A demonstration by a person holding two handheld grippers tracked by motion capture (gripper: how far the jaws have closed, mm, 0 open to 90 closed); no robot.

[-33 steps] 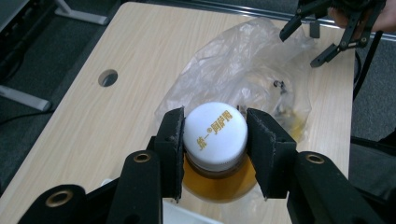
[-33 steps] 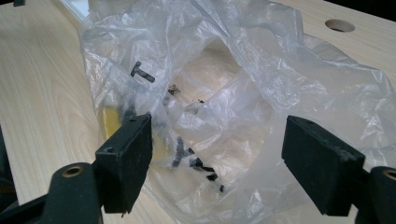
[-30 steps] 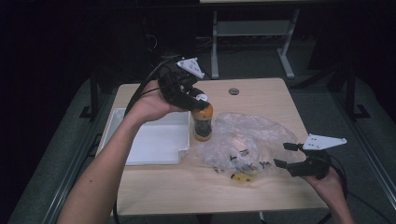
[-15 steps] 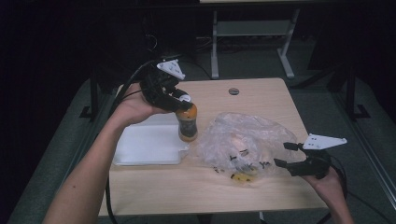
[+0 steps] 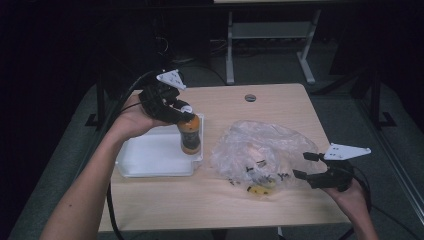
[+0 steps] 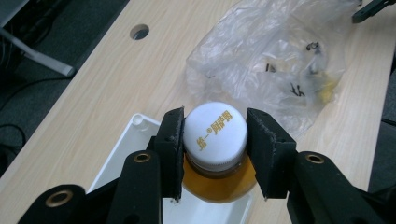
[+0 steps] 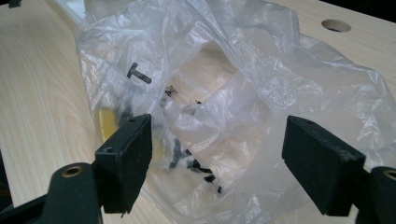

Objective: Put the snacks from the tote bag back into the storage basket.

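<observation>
Bottle held over tray, bag waiting at right.

Your left gripper (image 6: 215, 154) is clamped on the white cap of the orange drink bottle (image 5: 190, 135), which stands upright at the right end of the white tray (image 5: 150, 160). Your right gripper (image 7: 217, 158) is released, jaws wide apart, at the near right edge of the clear plastic bag (image 5: 252, 152).

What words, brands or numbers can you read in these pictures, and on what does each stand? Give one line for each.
Bottle cap, white, held between the left gripper's jaws: gold print in Chinese characters, reading about "统一" and "阿萨姆"; the strokes are small, so this is unsure.
Plastic bag in front of the right gripper: black printed marks, crumpled and broken up, not readable.
Bottle body: no label legible.
</observation>
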